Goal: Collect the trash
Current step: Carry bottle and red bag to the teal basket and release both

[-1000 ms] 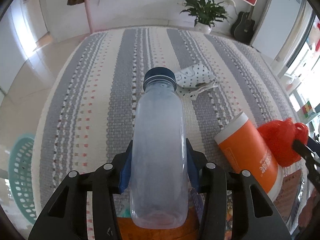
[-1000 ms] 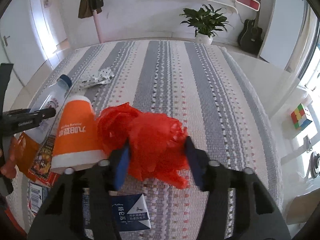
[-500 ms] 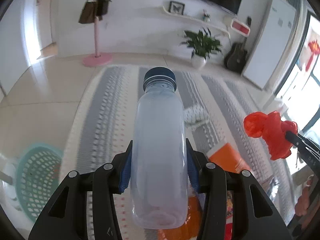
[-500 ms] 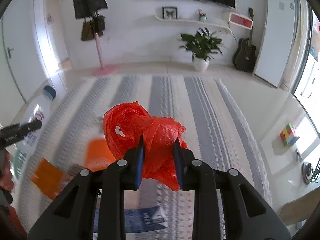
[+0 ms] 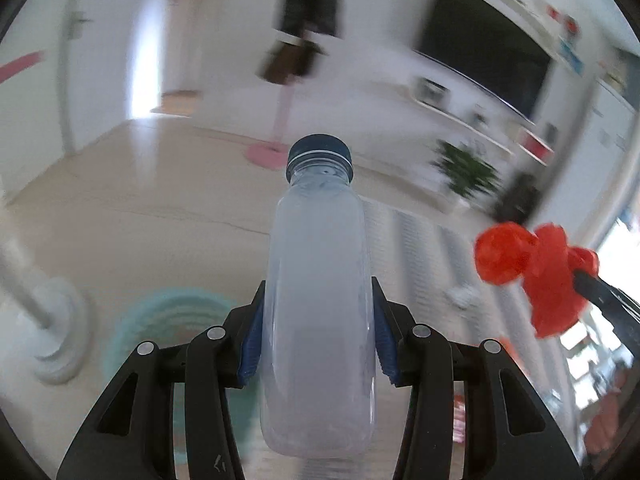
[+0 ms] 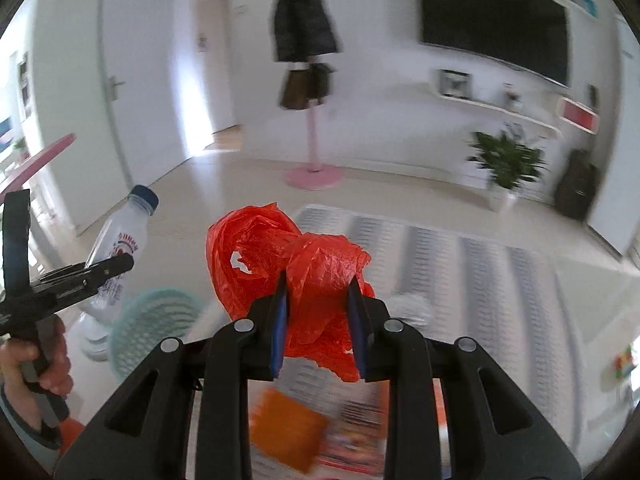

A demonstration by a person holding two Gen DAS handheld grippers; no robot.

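Left gripper (image 5: 318, 346) fingers clamped on clear plastic bottle (image 5: 320, 300) with blue cap, held off the floor, teal basket (image 6: 154, 328) below and behind it. Right gripper (image 6: 318, 326) fingers clenched tight on crumpled red plastic bag (image 6: 304, 280), raised above striped rug (image 6: 480, 280). Orange packaging (image 6: 288, 436) on rug underneath, blurred.

Bottle (image 6: 116, 248) left of bag (image 6: 296, 276), above basket (image 6: 152, 328).

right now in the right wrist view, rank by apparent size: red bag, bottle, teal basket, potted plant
1. red plastic bag, nearest the camera, so inflated
2. bottle and teal basket, too alike to rank
3. potted plant
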